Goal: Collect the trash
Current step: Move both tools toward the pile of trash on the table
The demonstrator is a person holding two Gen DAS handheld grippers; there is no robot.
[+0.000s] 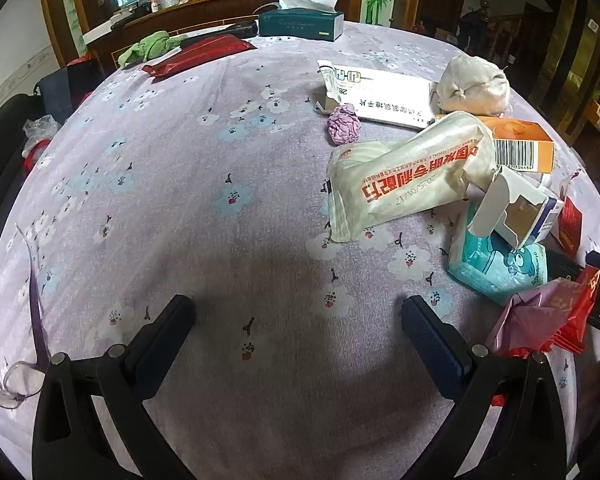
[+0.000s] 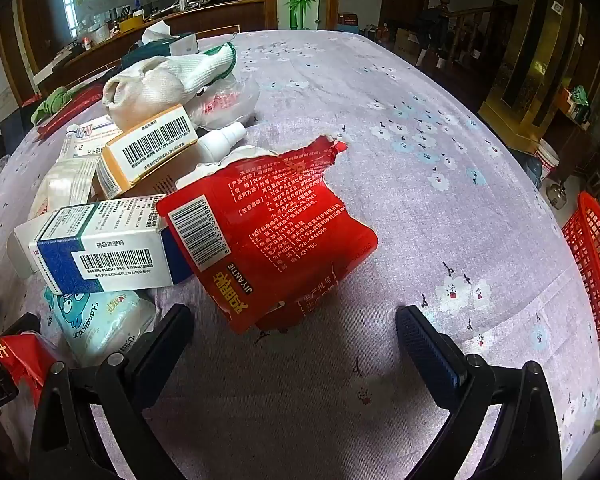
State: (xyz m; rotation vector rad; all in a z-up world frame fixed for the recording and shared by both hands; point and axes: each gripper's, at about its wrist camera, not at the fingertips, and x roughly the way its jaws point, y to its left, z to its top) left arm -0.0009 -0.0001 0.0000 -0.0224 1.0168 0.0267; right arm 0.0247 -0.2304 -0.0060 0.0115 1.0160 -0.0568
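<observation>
Hovering over bare tablecloth (image 1: 172,208), L gripper (image 1: 298,308) had jaws spread, empty; trash pile w/ cream wrapper (image 1: 400,180) lay to its right. R gripper (image 2: 294,318) jaws also spread, red pouch (image 2: 272,232) just ahead btwn fingertips, untouched. Red basket (image 2: 596,264) sat off table edge, far right.

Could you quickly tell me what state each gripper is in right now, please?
Left gripper: open, holding nothing, above bare tablecloth.
Right gripper: open, holding nothing; the torn red packet lies just ahead of it.

Two low wrist views, shared trash pile (image 1: 440,168)
</observation>
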